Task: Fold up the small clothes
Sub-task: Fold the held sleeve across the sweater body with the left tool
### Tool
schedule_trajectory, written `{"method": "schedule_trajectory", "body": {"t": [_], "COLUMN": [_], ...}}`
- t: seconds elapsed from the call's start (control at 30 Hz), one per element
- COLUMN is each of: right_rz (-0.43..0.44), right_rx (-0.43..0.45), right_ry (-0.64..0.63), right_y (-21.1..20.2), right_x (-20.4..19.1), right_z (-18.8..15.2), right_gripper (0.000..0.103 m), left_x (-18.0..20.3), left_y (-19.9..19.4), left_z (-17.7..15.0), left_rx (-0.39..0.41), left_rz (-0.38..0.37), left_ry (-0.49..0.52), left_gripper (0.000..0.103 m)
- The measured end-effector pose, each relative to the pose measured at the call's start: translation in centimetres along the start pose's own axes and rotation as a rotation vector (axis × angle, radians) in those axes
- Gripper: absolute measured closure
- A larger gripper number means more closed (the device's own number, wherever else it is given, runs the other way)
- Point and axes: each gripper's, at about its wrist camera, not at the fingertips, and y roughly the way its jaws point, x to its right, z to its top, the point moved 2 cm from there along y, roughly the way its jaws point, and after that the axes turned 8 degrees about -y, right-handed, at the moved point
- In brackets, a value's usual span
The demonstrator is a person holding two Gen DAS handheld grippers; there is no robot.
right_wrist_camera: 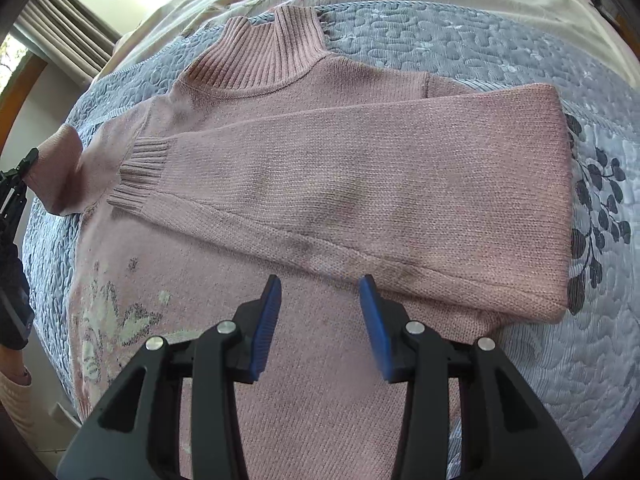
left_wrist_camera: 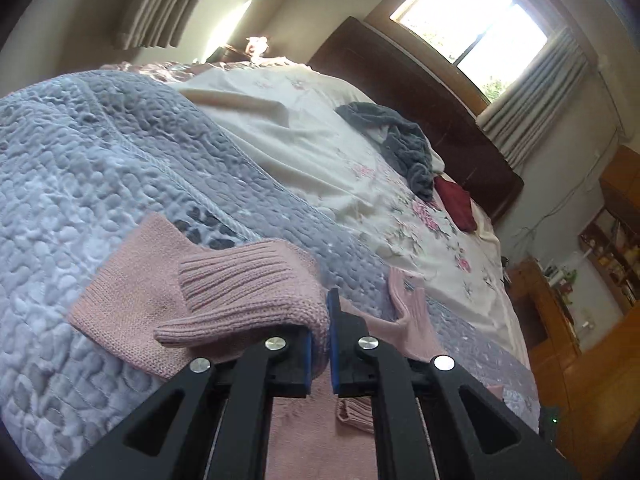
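Left wrist view: the left gripper (left_wrist_camera: 320,330) has its fingers pinched narrow on the ribbed cuff (left_wrist_camera: 244,280) of the pink sweater (left_wrist_camera: 132,312), lifted over the grey quilt (left_wrist_camera: 80,160).
Right wrist view: the right gripper (right_wrist_camera: 320,300) hovers with fingers wide apart above the sweater's knitted body, one sleeve (right_wrist_camera: 360,184) folded across the chest.

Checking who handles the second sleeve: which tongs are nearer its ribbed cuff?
Left. The left tongs are shut on the ribbed cuff; the right tongs hang open over the sweater body, apart from it.
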Motion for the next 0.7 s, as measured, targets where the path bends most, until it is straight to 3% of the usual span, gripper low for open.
{"method": "schedule_trajectory", "body": {"t": [0.2,0.43,0.57,0.7], "right_rz": [-0.006,0.003,-0.005,-0.019], "right_rx": [-0.005,-0.010,-0.020,-0.032], "right_ry": [0.013,0.020,0.018,0.022], "right_y": [1.0,1.4,1.6,1.6], "right_x": [1.0,1.2,1.1,0.7], "right_z": [-0.1,-0.2,-0.1,0.2], "right_gripper": [0.062,0.061,0.060,0.060], "left_x": [3.6,0.9,0.1,0.2], "left_y": [5.1,9.7,9.7,6.6], "left_z": [-5.6,-9.9,-10.6,-10.0], "left_rx": [-0.114,-0.267,-0.332,-0.395], "left_rz": [-0.038,0.032,0.036,0.028], "left_ry": [0.027,-0.022,-0.006,0.051], "left_gripper": [0.097,0.097,0.097,0.096]}}
